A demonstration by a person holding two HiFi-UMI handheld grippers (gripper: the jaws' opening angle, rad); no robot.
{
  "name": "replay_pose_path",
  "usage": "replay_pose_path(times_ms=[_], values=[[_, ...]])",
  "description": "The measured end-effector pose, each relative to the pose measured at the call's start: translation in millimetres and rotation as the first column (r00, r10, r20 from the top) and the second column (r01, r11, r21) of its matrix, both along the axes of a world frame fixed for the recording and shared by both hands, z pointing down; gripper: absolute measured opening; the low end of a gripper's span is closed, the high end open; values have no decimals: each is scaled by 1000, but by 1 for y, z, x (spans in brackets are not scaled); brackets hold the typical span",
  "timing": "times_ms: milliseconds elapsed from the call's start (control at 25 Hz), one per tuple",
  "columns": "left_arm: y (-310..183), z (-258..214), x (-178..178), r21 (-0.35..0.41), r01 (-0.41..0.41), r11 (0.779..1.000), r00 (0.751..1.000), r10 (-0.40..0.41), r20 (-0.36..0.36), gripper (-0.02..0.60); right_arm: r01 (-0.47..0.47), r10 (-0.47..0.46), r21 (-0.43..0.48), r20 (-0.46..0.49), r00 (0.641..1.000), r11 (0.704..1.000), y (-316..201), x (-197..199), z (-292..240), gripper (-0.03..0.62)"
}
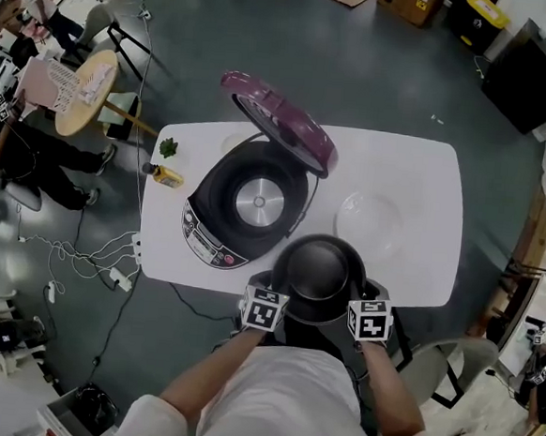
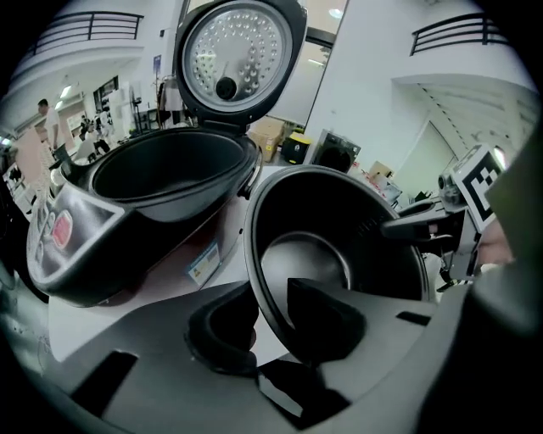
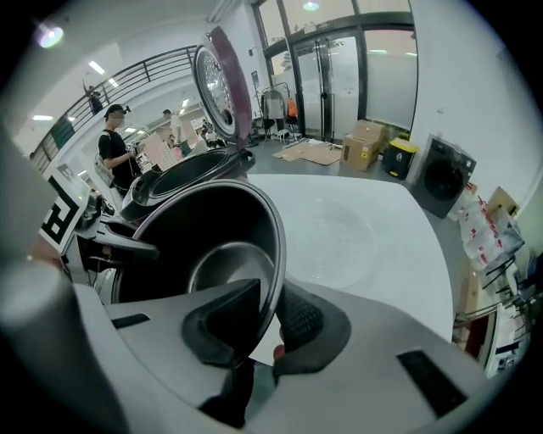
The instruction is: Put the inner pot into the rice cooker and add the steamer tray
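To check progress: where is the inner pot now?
Head view, lower centre: the inner pot is held by the left tool and right tool at the table's near edge, right of the rice cooker.

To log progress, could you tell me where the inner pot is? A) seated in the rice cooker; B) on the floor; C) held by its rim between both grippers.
C: the left gripper and right gripper clamp the inner pot at its rim, outside the rice cooker.
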State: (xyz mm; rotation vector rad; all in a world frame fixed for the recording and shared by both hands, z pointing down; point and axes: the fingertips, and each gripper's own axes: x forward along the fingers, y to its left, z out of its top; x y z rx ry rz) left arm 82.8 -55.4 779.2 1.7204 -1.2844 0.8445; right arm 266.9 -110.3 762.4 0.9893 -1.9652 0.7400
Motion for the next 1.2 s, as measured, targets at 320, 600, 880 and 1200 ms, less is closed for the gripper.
replay_pose_path(times_ms=[320,600,880,1200], values=[[-22,-52,9,116,-60,991,998,60,3,126,-53,50,97,29,998,994,-11,11,-58,72],[-42,-102,8,231,-92,968,996,87,34,124,-99,88,187,69,994,977,-19,14,-99,72],[-54,-141,1,312,-115,943,992,95,77,124,-107,85,261,95,992,959,-28,7,-134,72],[-58,-166,-28,367,-89,926,995,67,73,126,-86,55,315,107,993,945,-37,-22,-161,72]])
